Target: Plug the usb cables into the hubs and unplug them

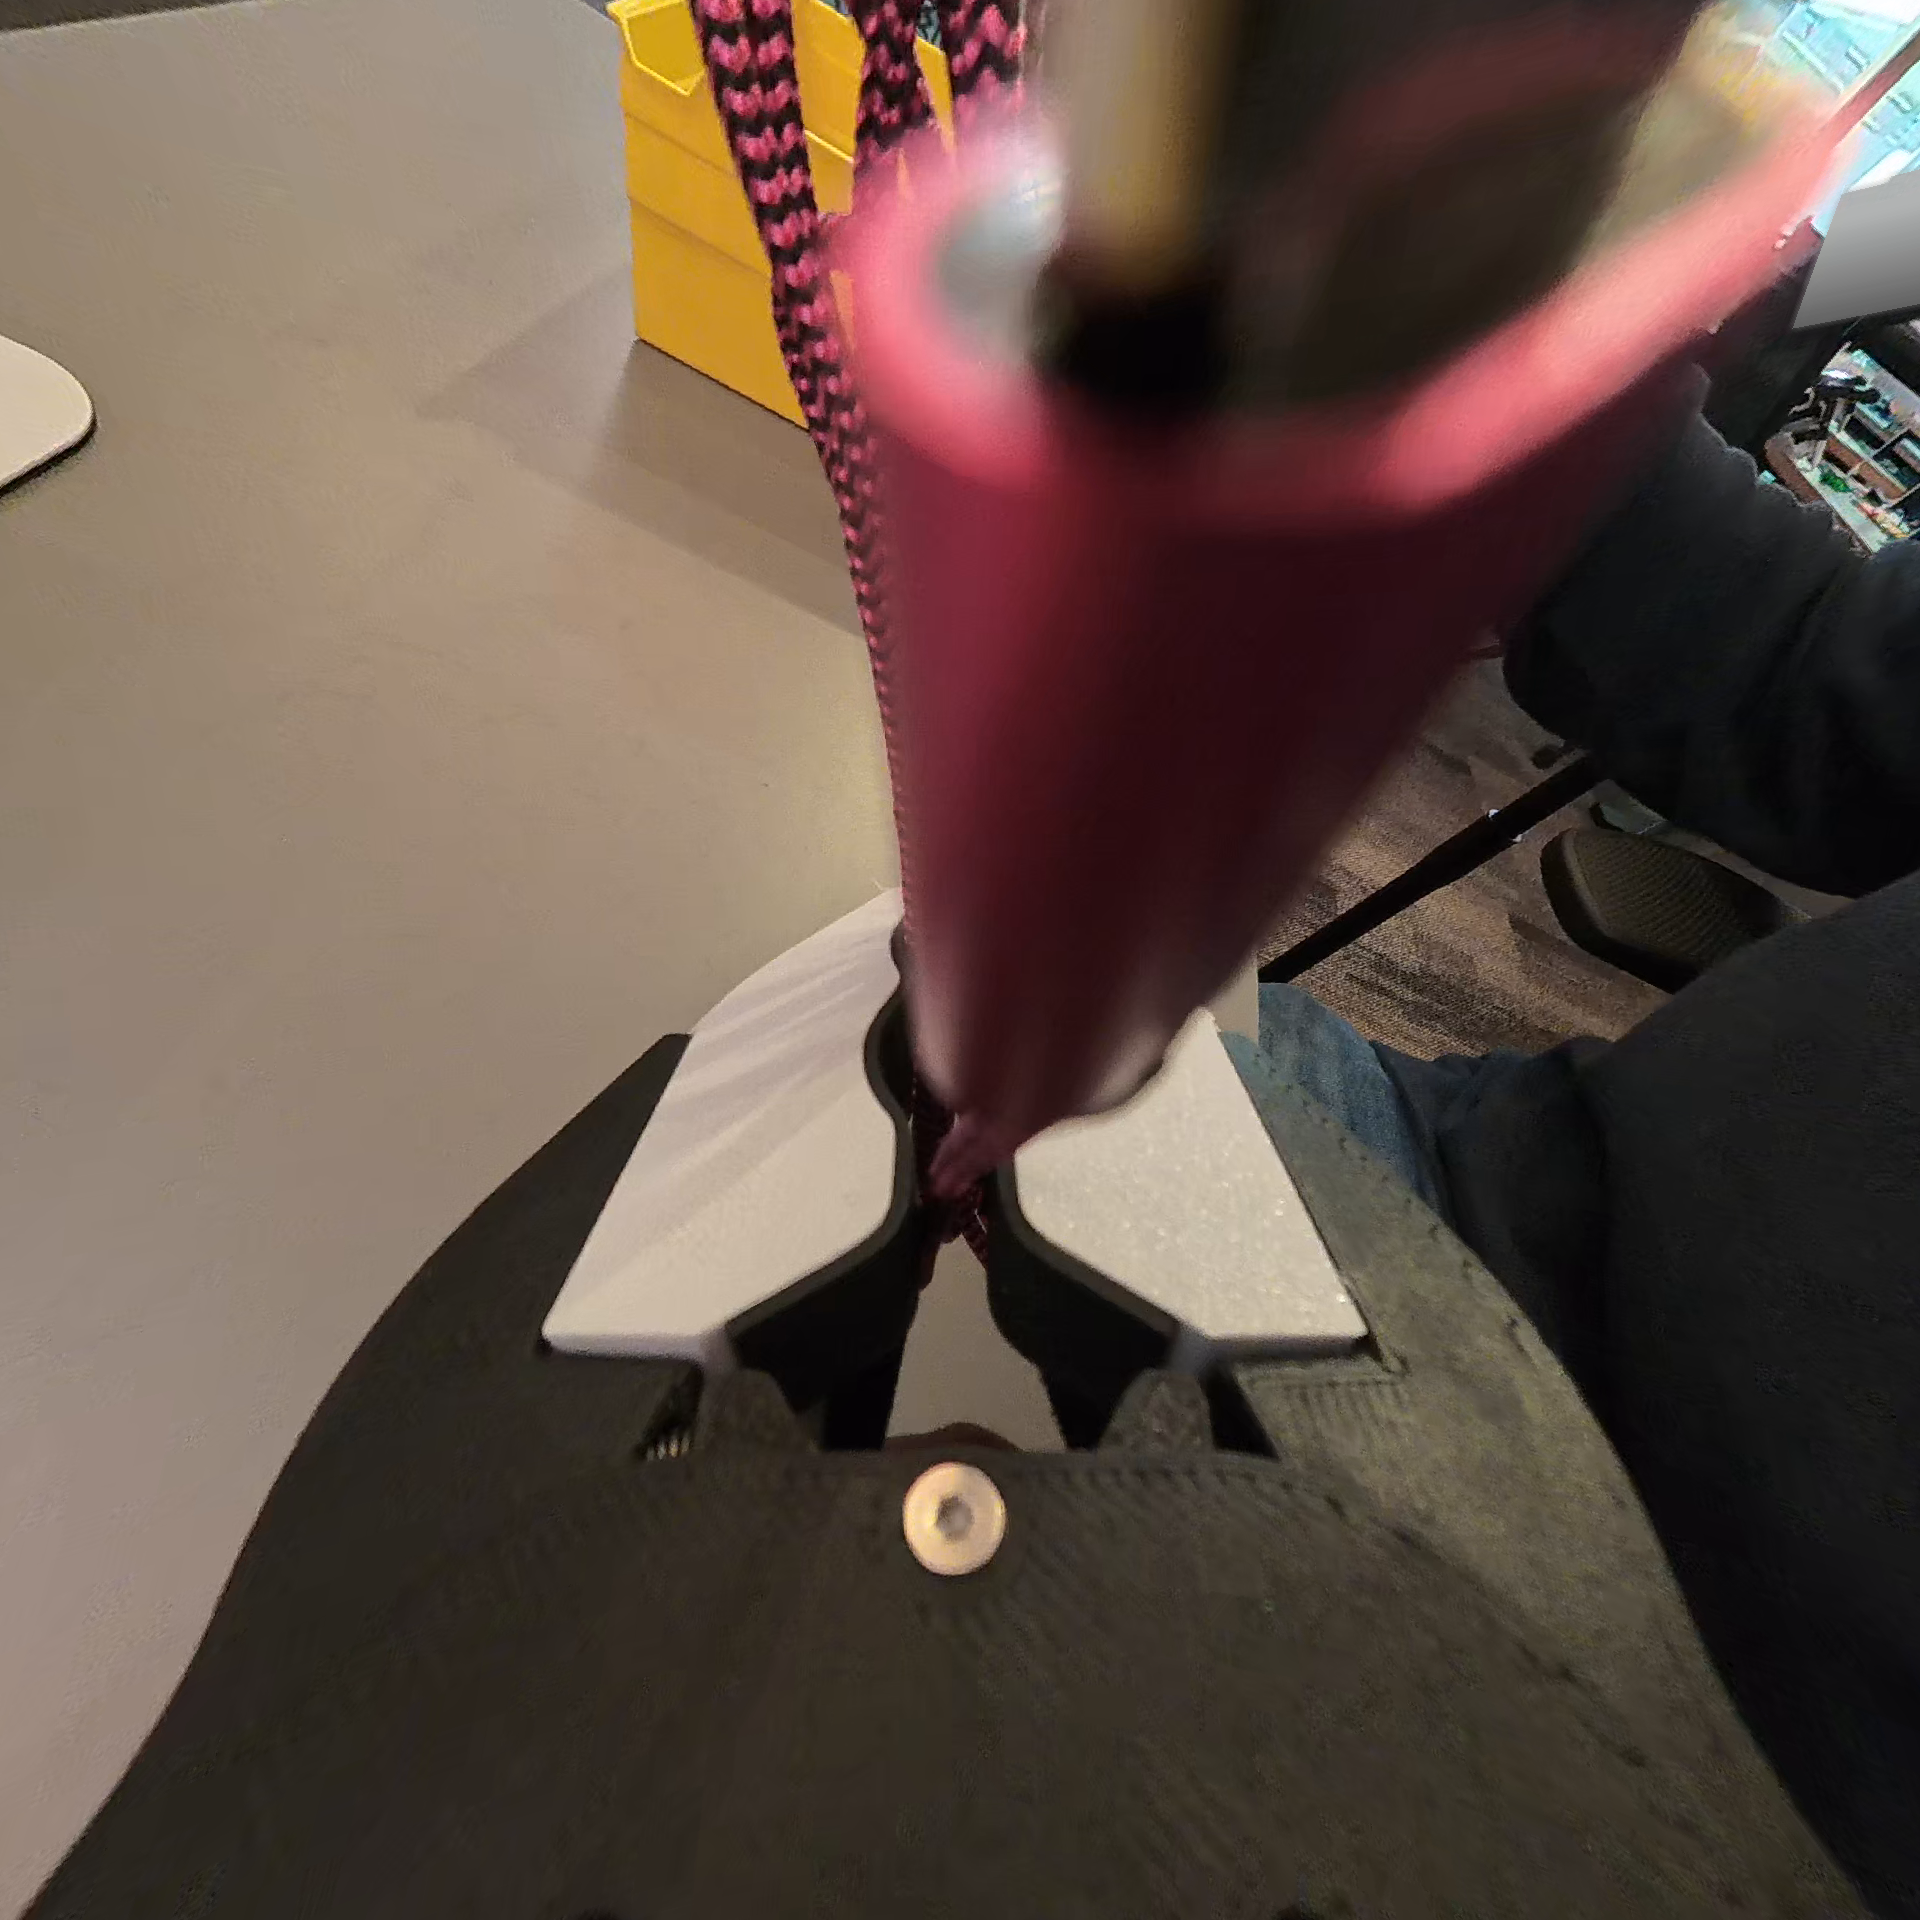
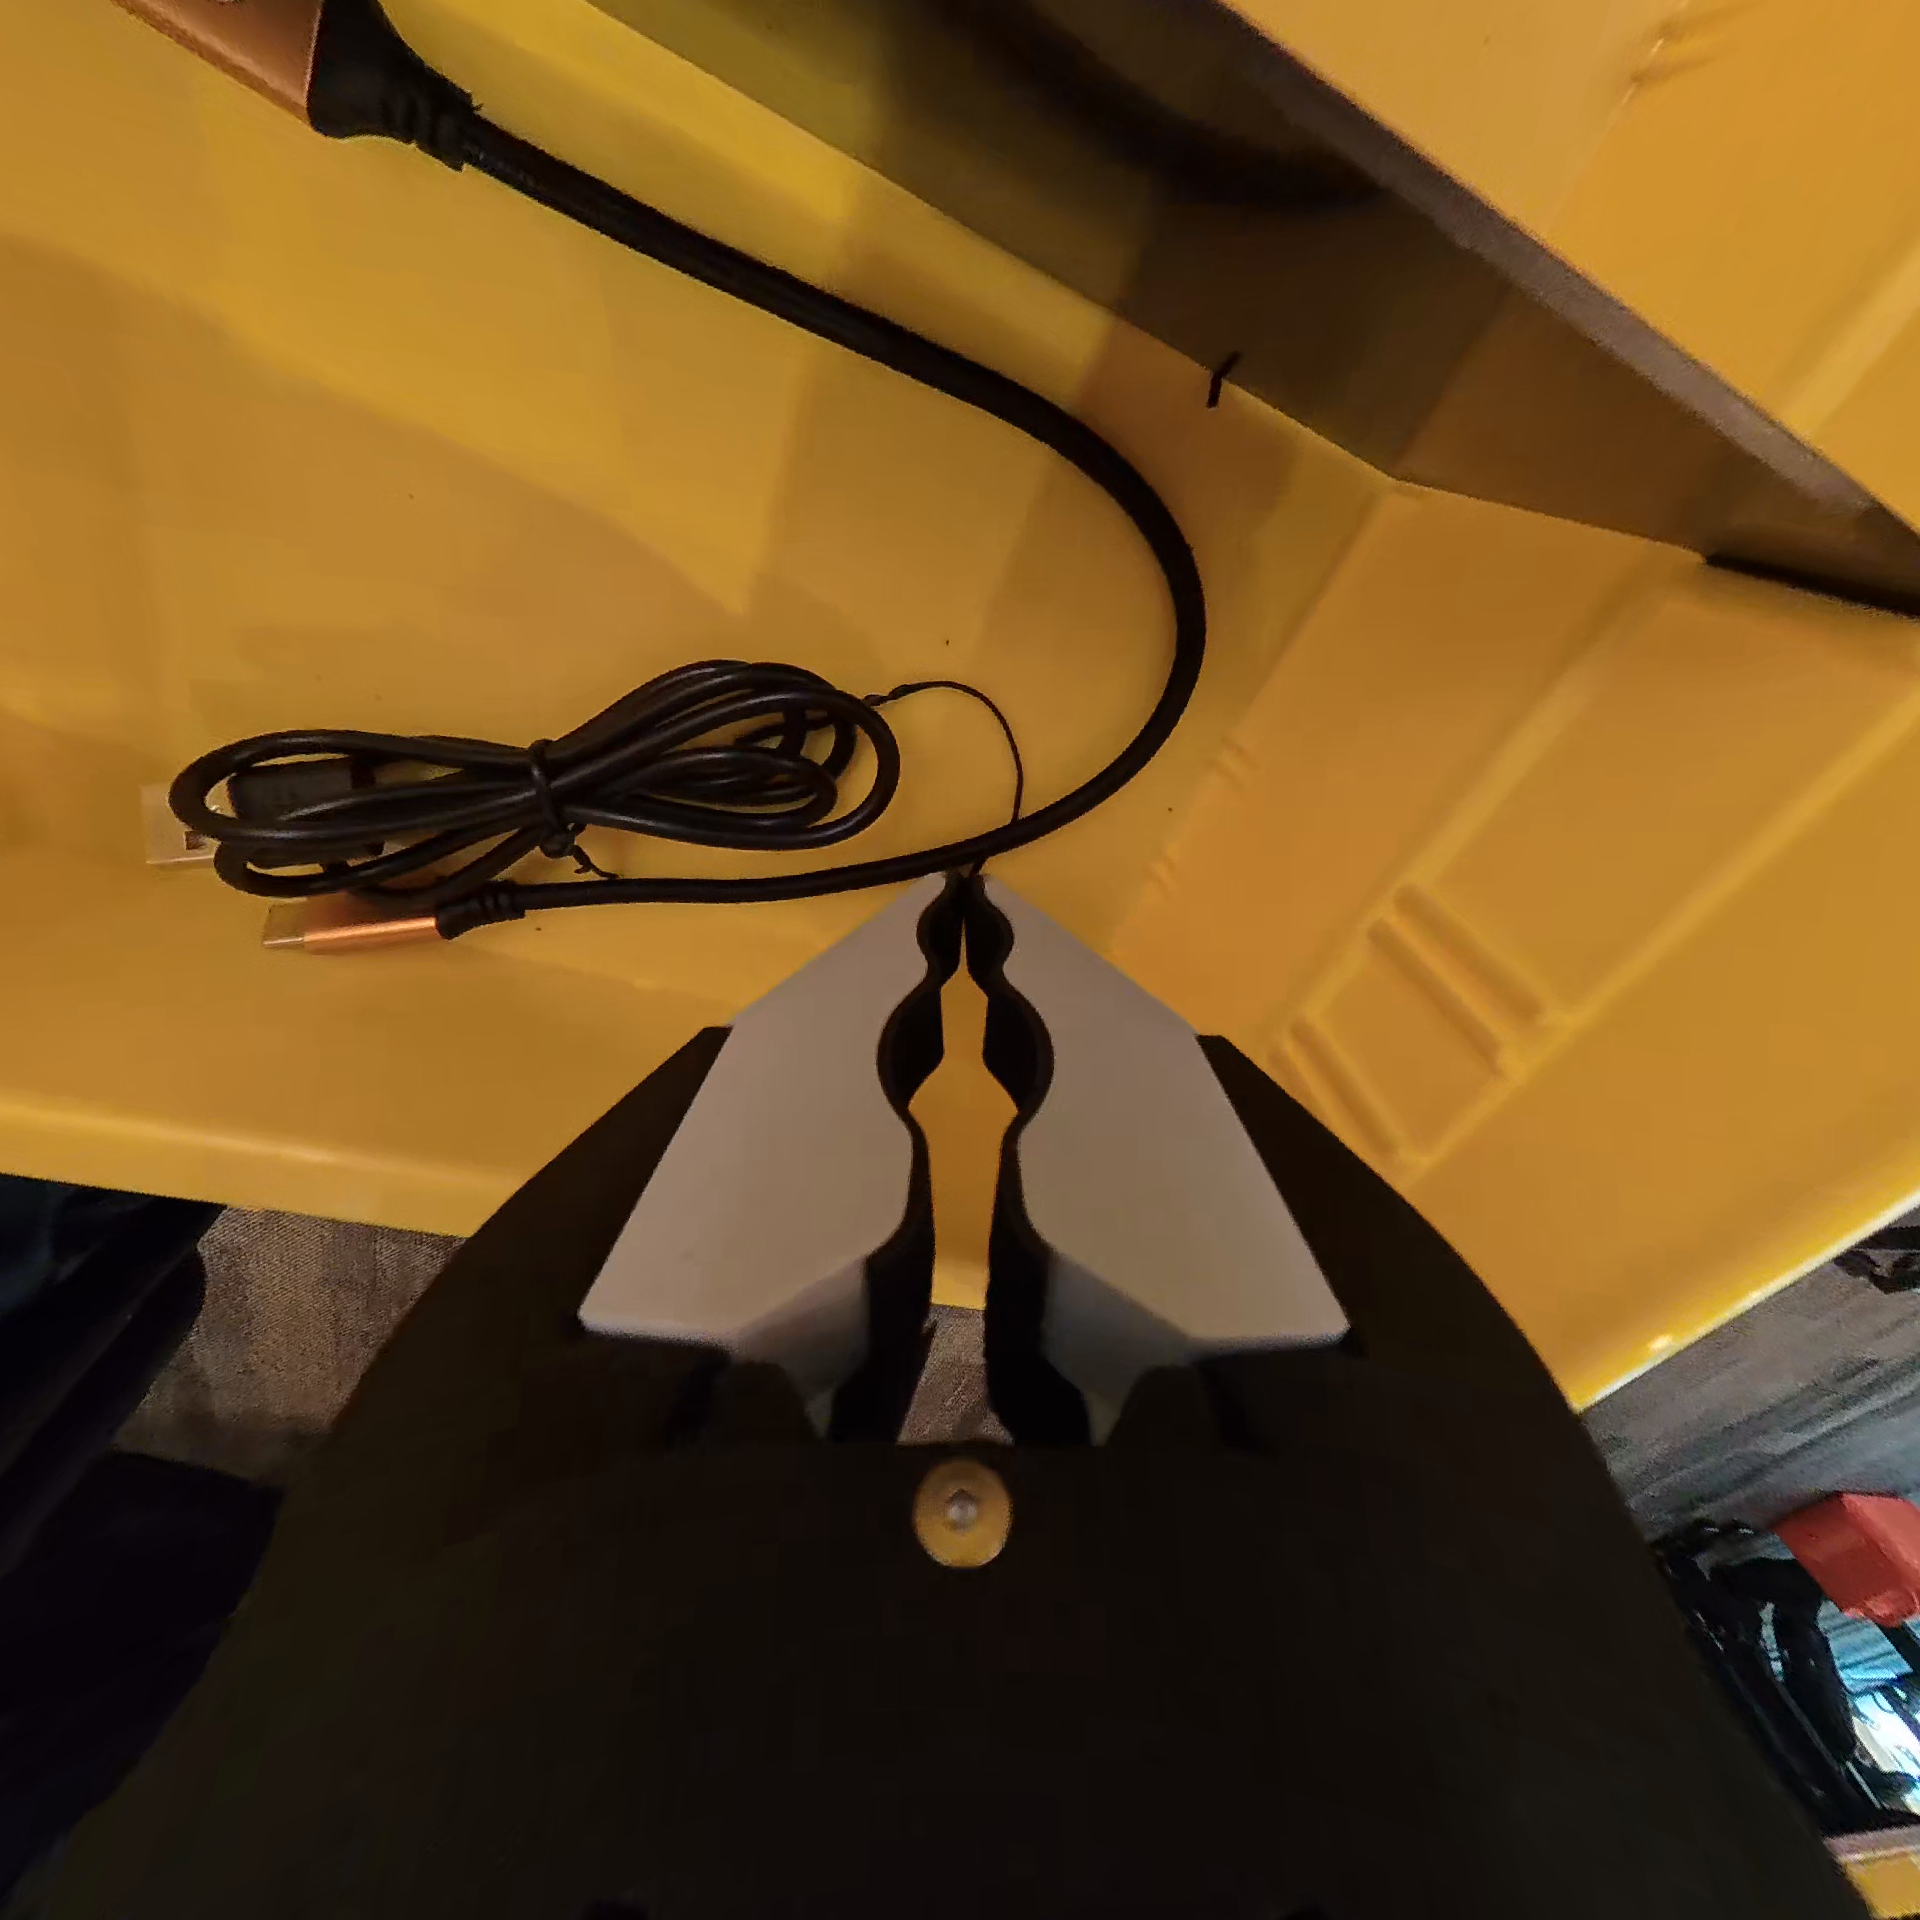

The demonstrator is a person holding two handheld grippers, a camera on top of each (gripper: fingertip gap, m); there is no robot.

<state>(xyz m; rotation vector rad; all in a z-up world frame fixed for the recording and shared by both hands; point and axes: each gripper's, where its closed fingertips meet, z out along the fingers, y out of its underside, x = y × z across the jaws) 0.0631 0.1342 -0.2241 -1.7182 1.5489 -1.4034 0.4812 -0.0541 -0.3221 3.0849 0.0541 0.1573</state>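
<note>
In the left wrist view my left gripper is shut on a pink-and-black braided cable. Its magenta plug housing sticks up toward the camera, blurred, with a metal tip. In the right wrist view my right gripper is inside a yellow bin. Its tips are shut on a black braided cable, where a thin black tie loops in. That cable ends in a copper-coloured plug at the left and a black strain relief at the top left. No hub is in view.
A tied bundle of thin black cable lies in the bin beside the copper plug. Stacked yellow bins stand at the back of the grey table. A white object lies at the table's left edge. A dark sleeve is at the right. The gap from one gripper's tips to the other's is roughly 45 cm.
</note>
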